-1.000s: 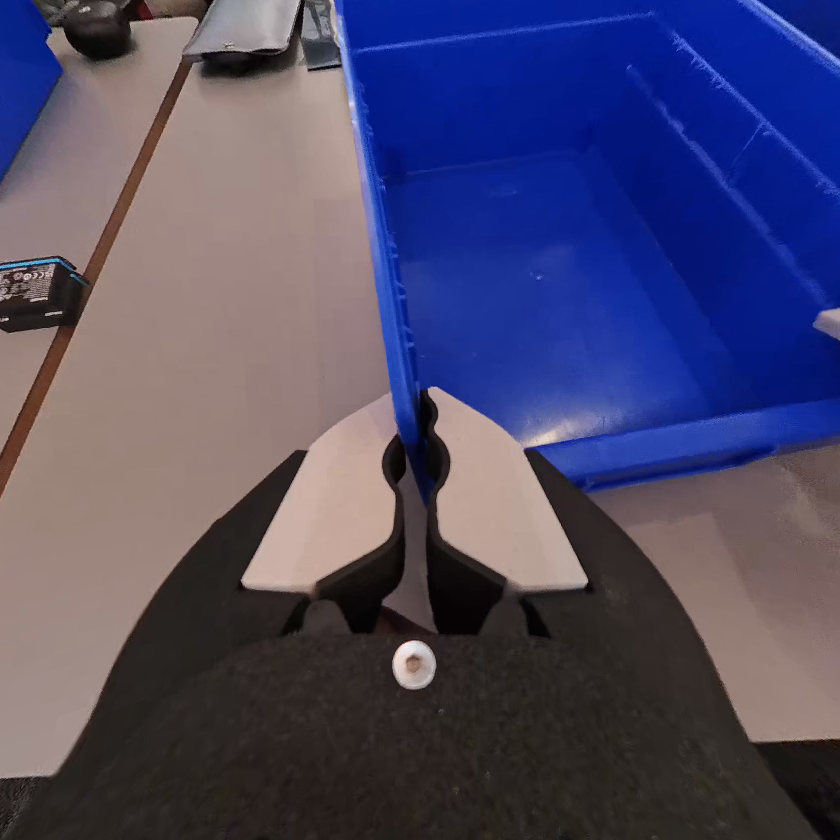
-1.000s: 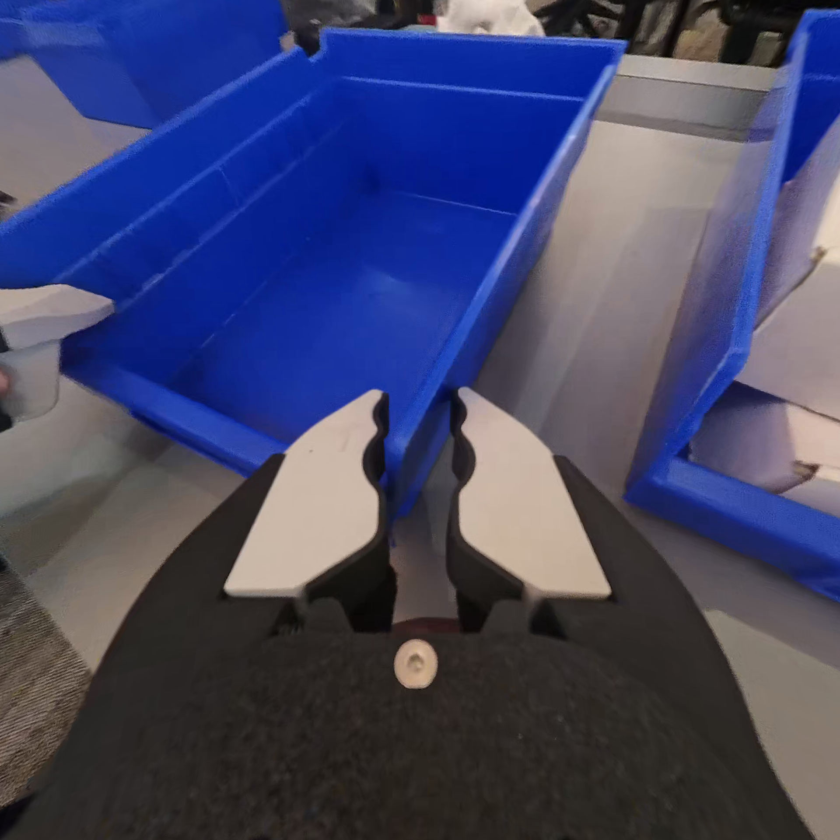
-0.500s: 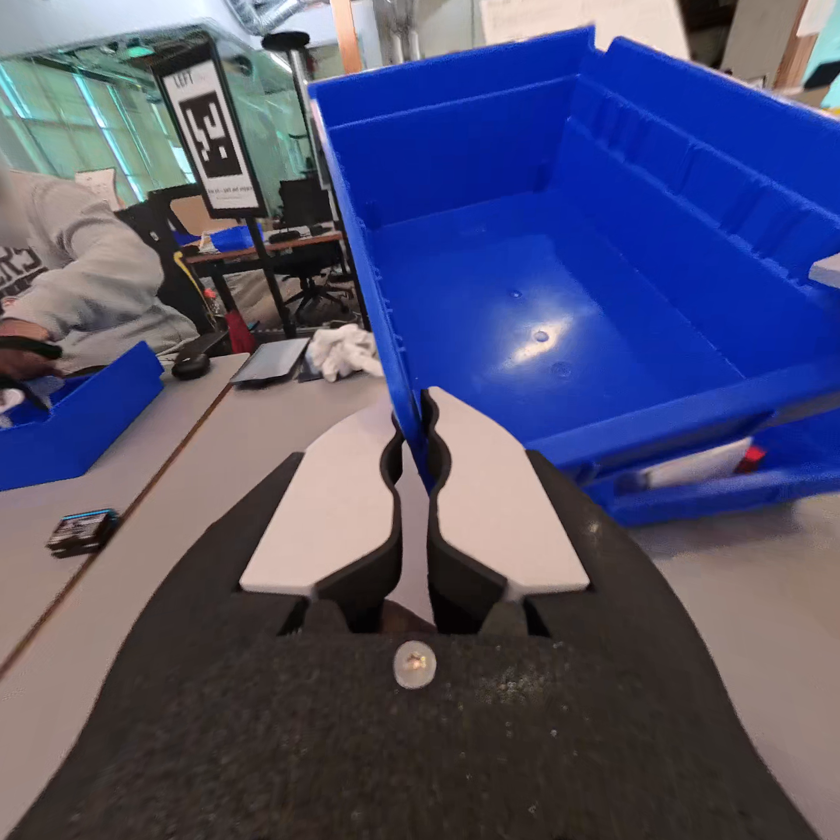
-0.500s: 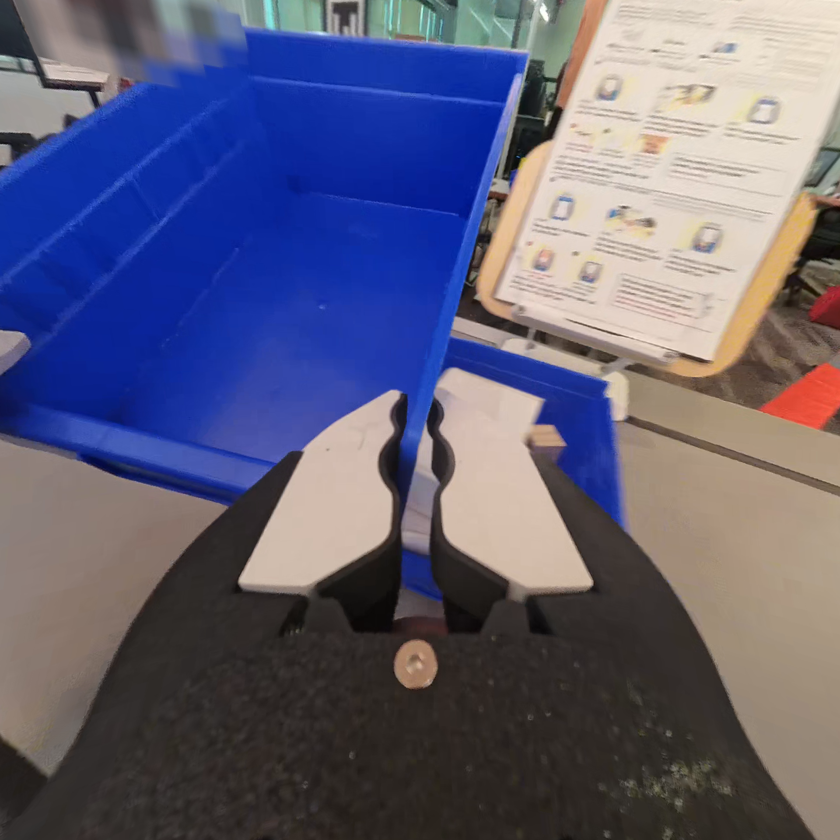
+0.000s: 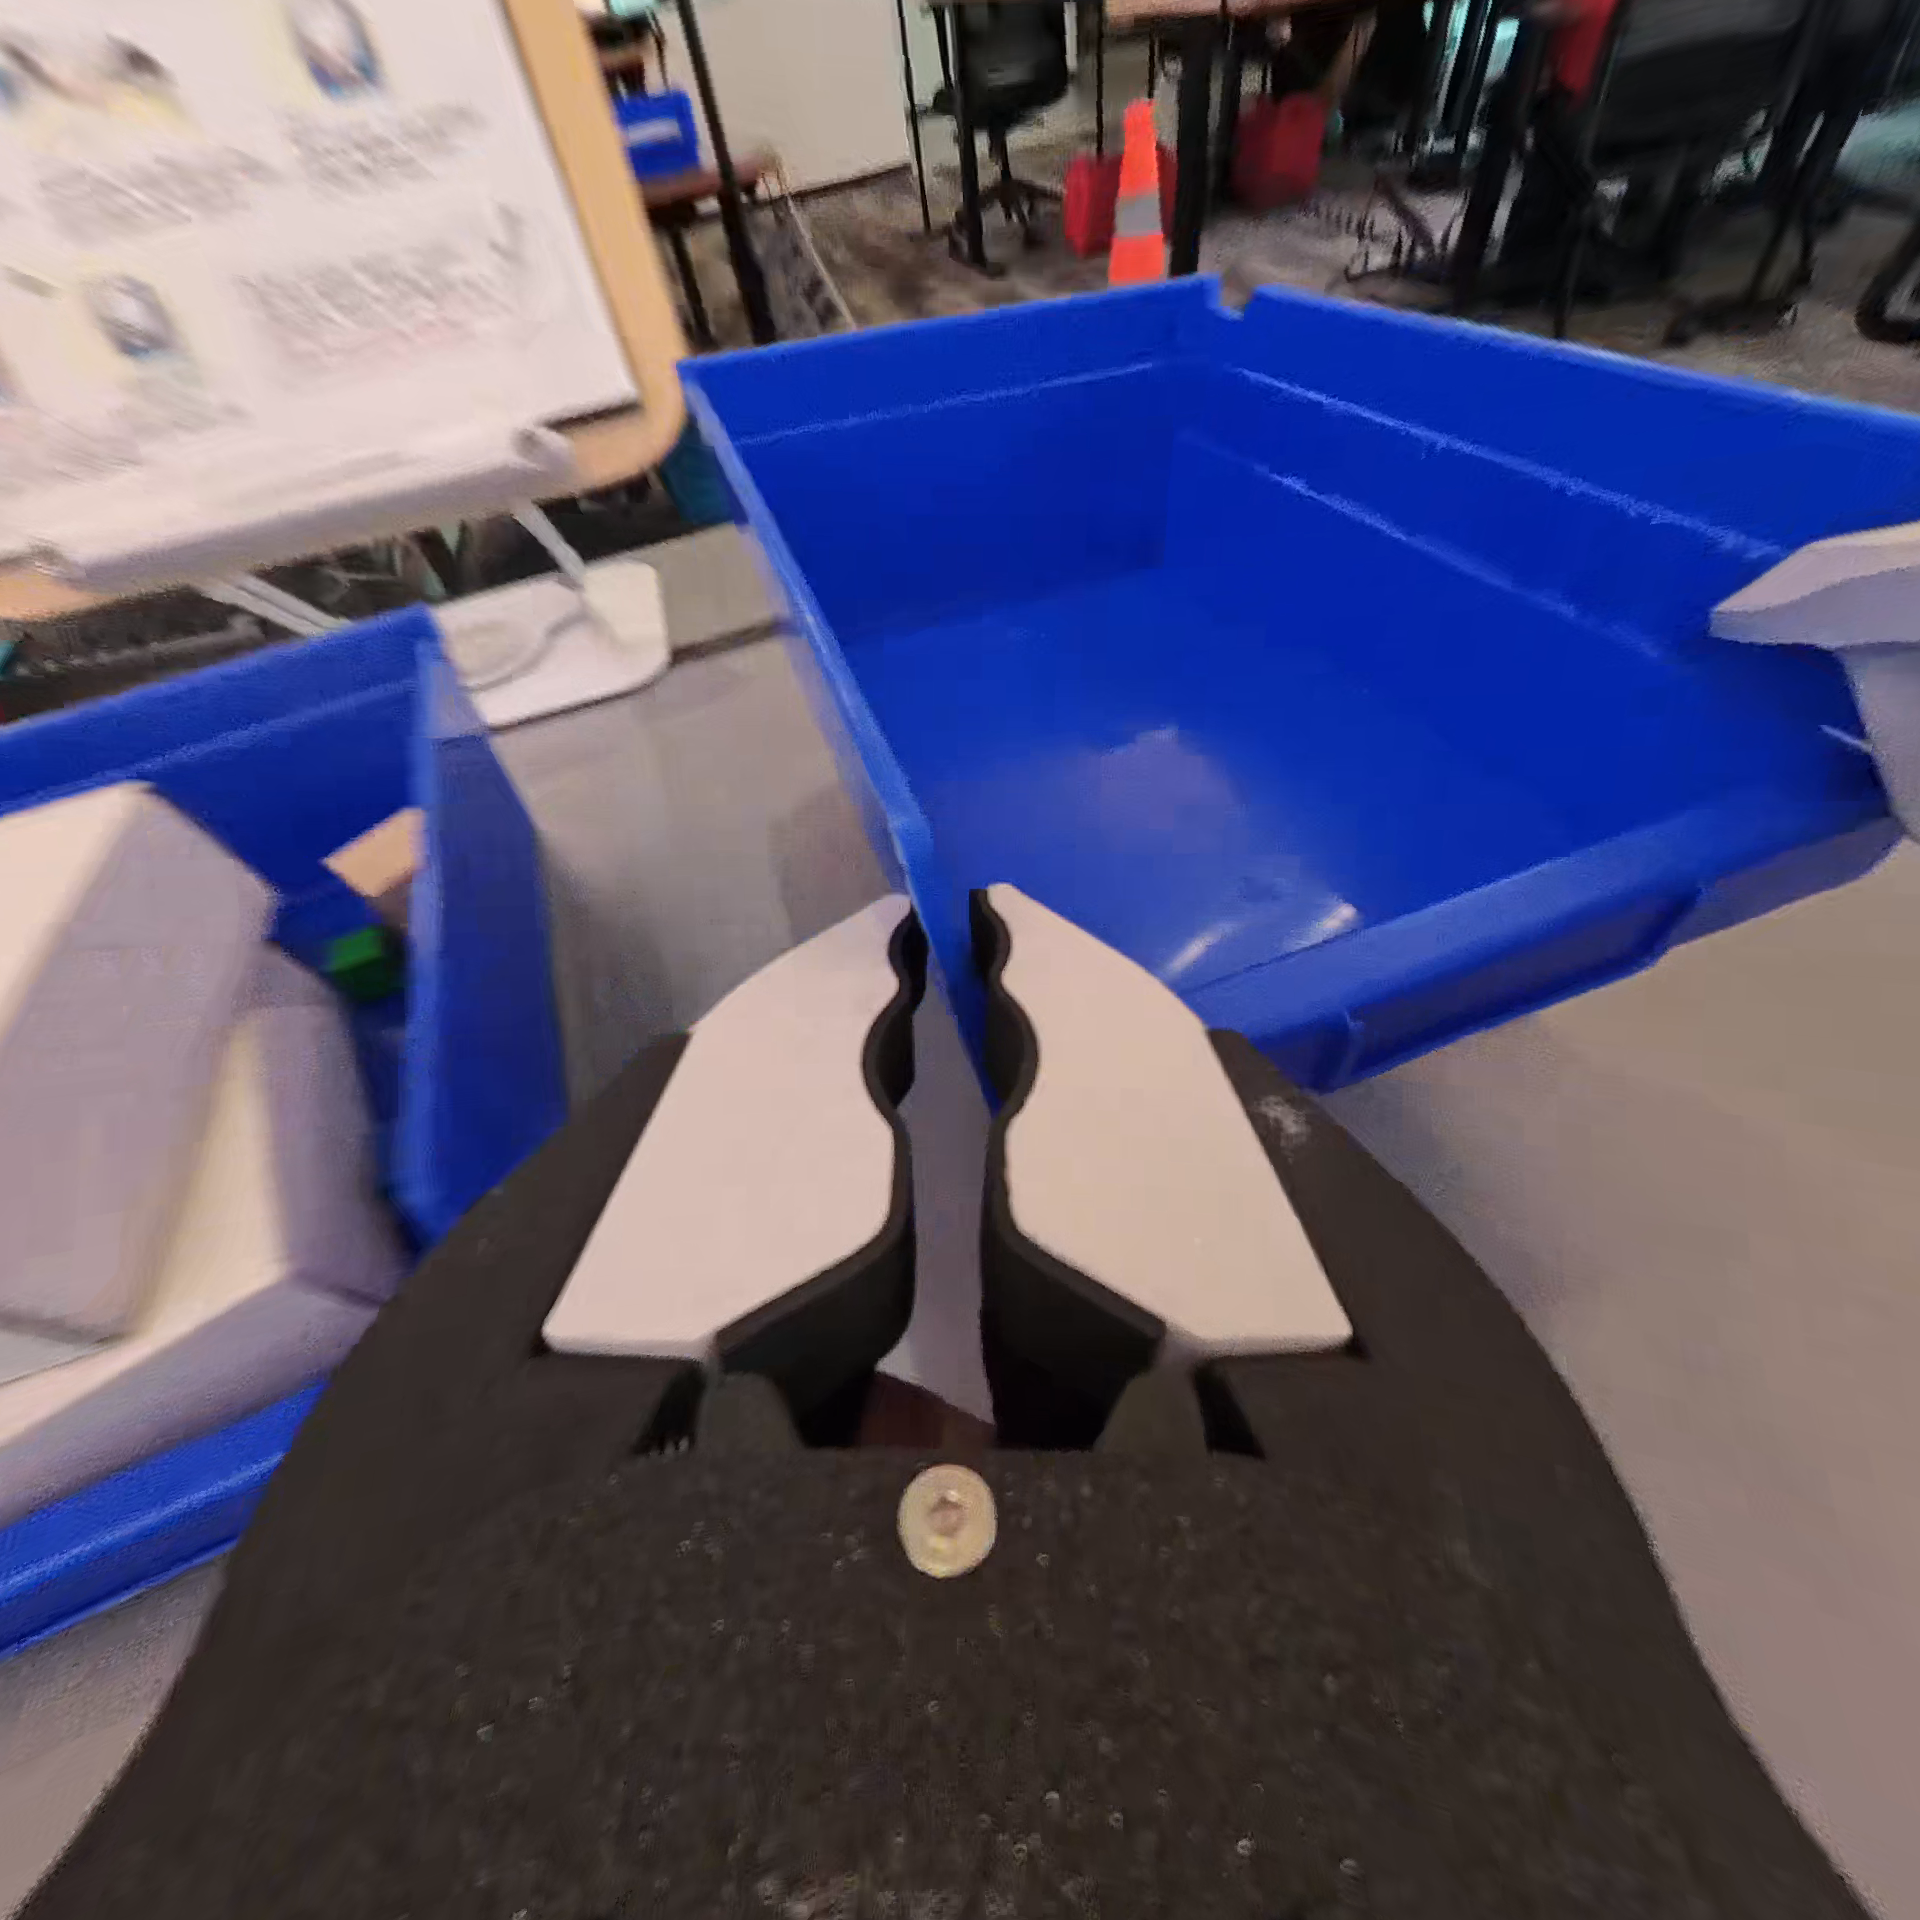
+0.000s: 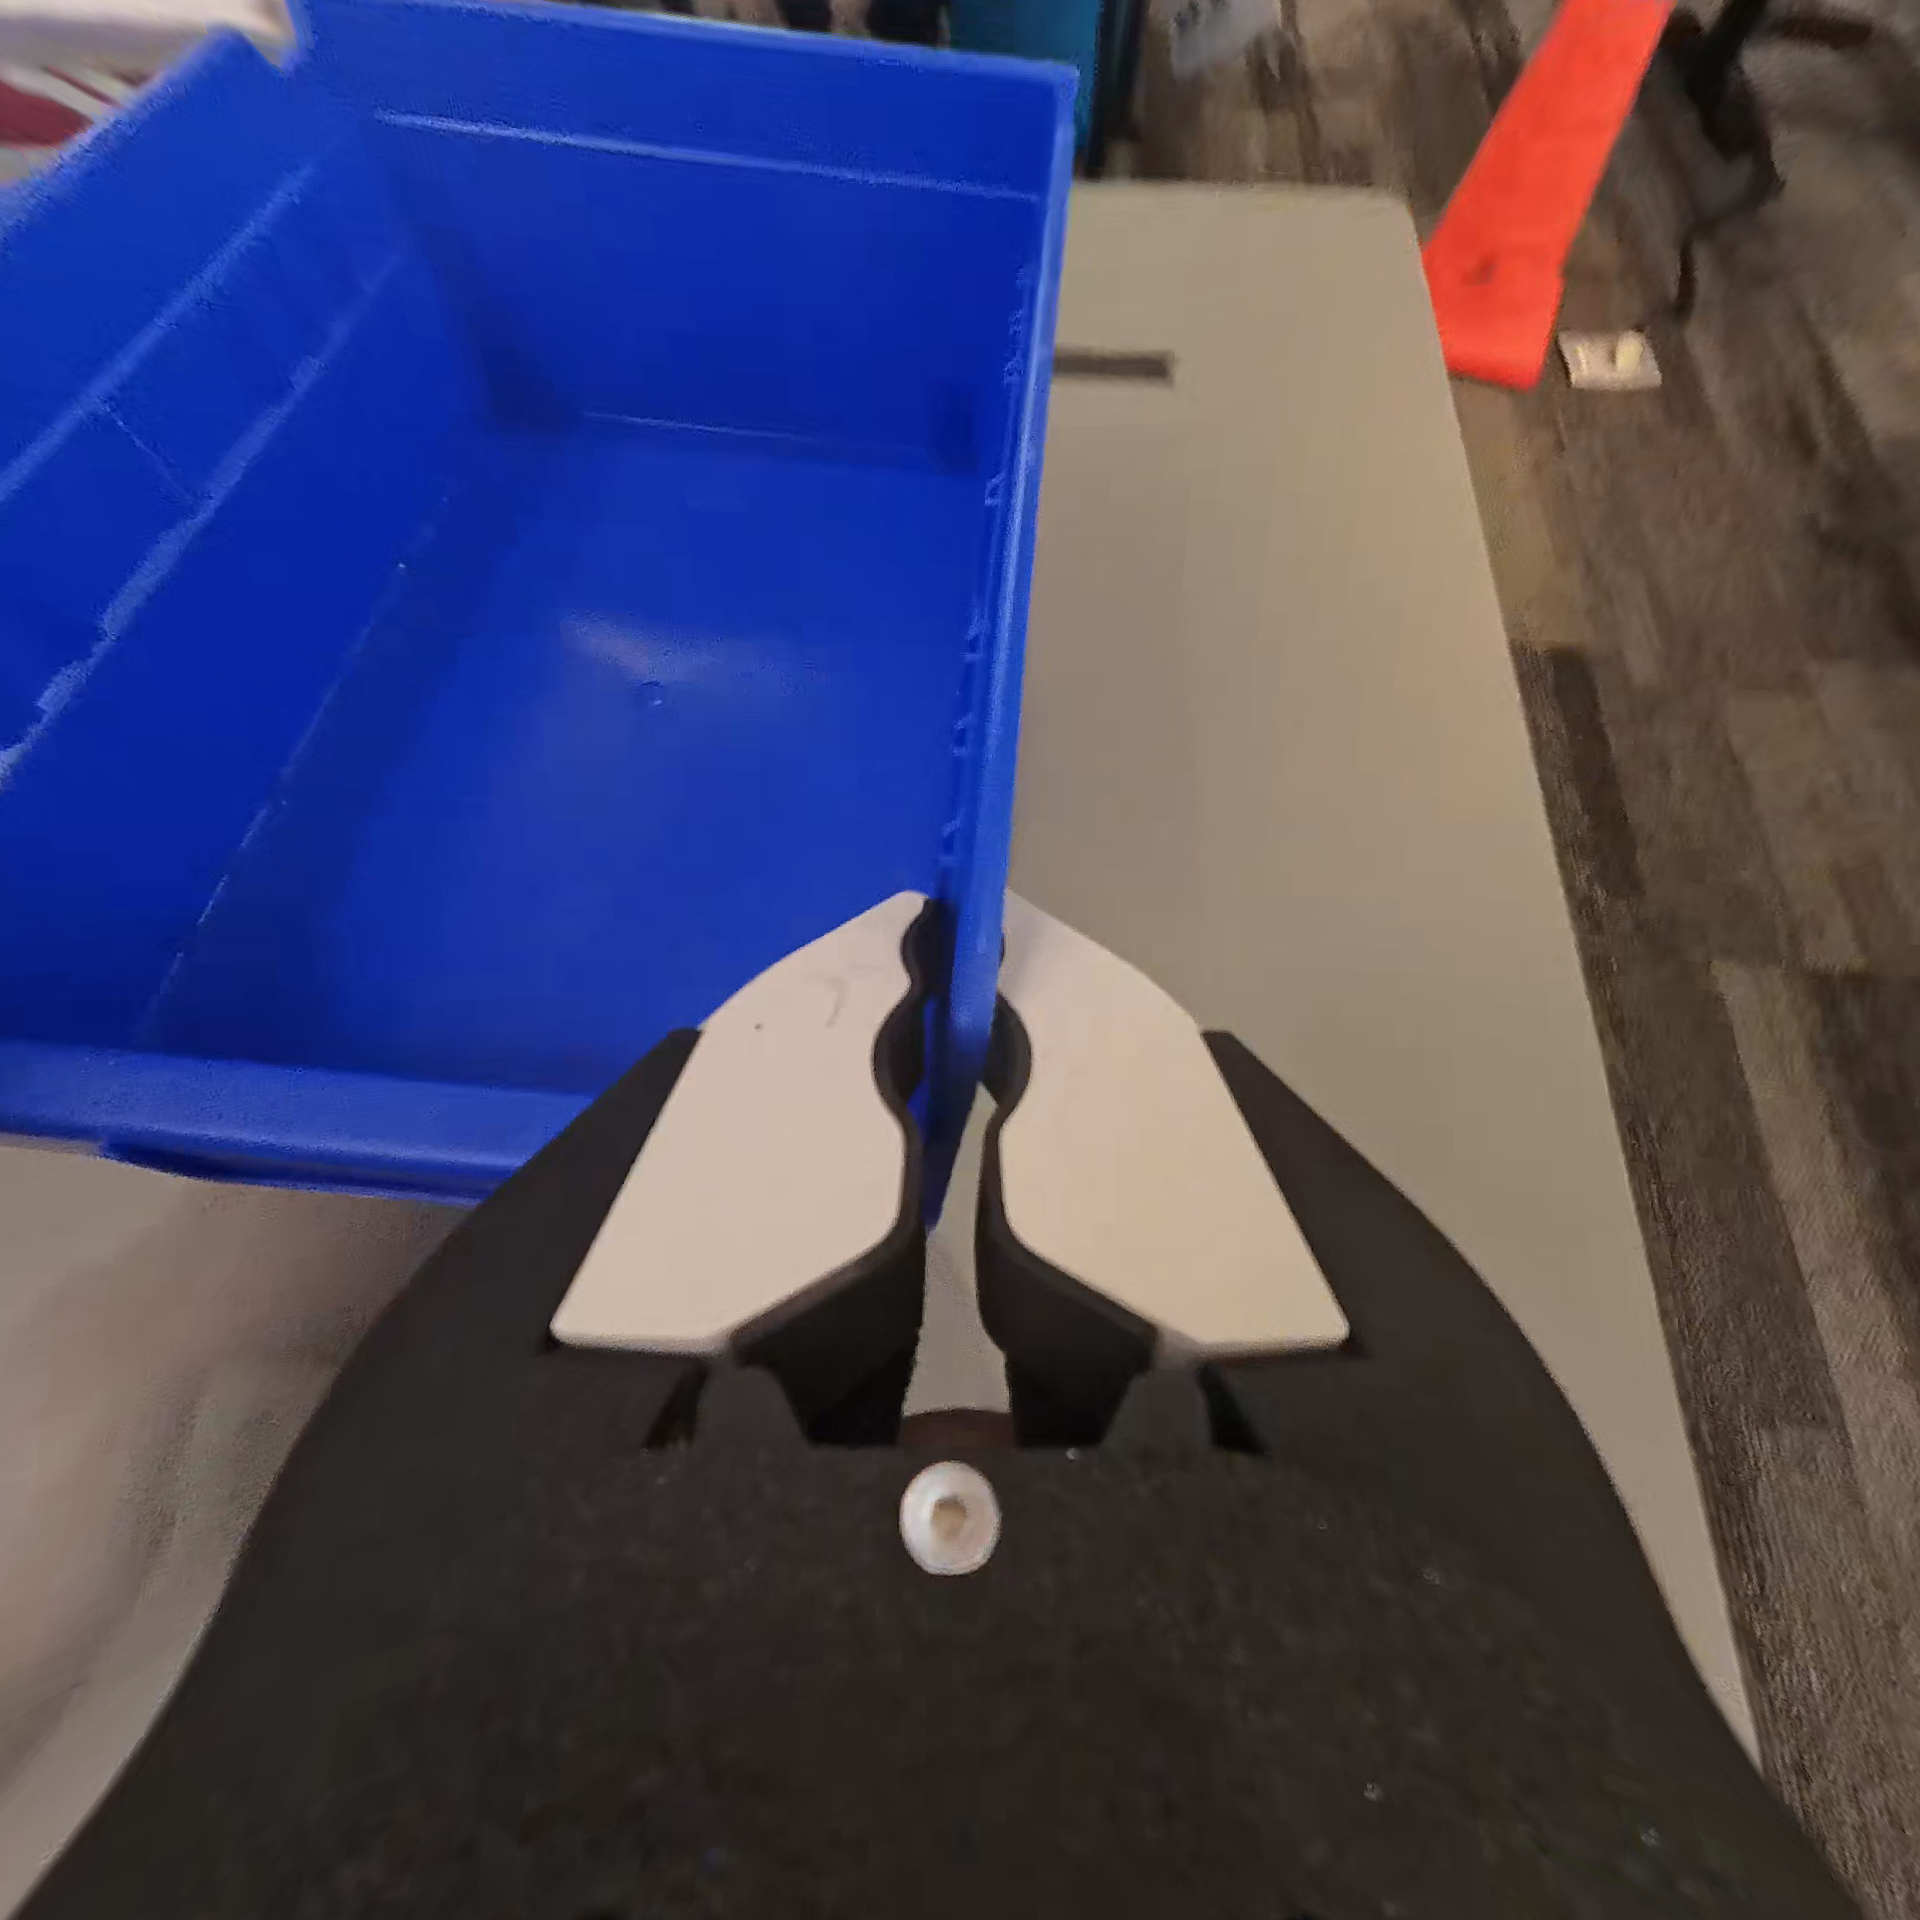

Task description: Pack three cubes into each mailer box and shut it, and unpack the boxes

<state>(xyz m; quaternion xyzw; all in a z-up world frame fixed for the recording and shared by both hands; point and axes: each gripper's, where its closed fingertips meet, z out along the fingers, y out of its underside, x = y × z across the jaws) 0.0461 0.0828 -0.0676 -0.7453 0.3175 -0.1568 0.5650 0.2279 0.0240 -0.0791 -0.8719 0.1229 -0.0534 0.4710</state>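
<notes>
An empty blue bin is held between both grippers. My left gripper is shut on the bin's left wall near its front corner. My right gripper is shut on the bin's right wall, and one of its fingers shows at the right edge of the left wrist view. A second blue bin to the left holds white mailer boxes, a green cube and a tan cube. I cannot tell whether the held bin touches the table.
The grey table ends close to the right of the held bin, with carpet floor beyond. An instruction board on a stand rises behind the second bin. An orange cone and chairs stand far back.
Both grippers have carried the empty bin up off the table and swung it to the right, past the bin of mailer boxes. It is now level again near the table's right edge.
</notes>
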